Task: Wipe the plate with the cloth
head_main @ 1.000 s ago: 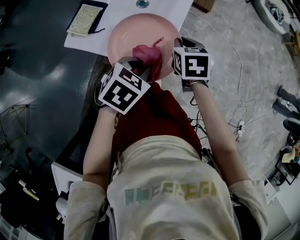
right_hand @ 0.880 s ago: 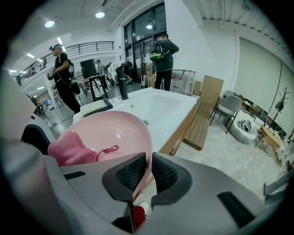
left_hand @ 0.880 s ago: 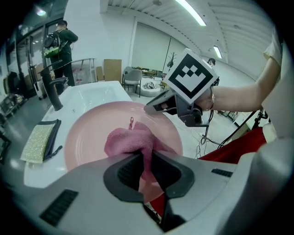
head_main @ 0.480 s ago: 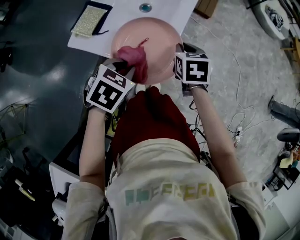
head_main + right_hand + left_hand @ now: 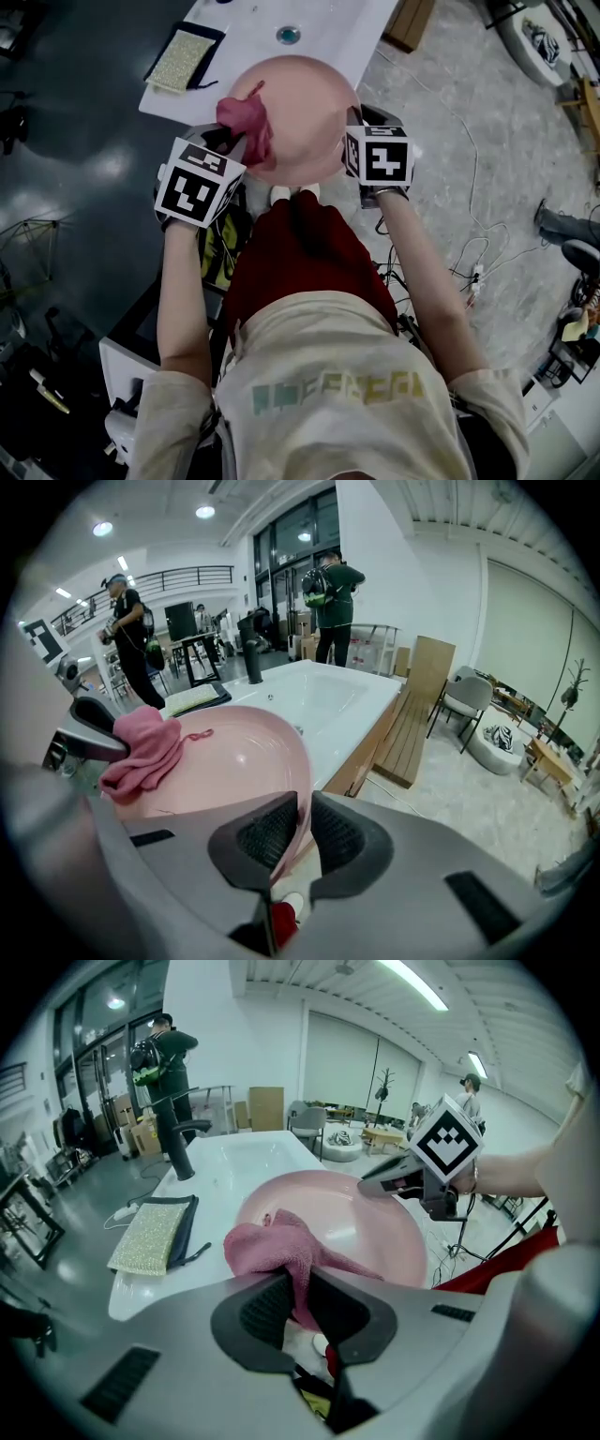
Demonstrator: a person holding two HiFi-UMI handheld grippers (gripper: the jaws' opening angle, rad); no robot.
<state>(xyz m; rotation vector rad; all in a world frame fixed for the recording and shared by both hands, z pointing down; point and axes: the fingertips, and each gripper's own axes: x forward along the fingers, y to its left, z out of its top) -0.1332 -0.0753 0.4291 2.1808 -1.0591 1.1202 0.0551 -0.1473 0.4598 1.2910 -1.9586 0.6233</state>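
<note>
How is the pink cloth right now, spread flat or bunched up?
Bunched up: the pink cloth is a crumpled wad pinched in the left gripper, lying against the pink plate near its left rim.

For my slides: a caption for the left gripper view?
Left hand-held gripper holds a pink cloth on the plate gripped by the right hand-held gripper.

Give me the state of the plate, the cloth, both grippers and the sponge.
Plate: face up, held by its rim.
Cloth: bunched, lying on the plate's left side.
Left gripper: shut on the cloth.
Right gripper: shut on the plate's rim.
Sponge: lying flat on the counter.
</note>
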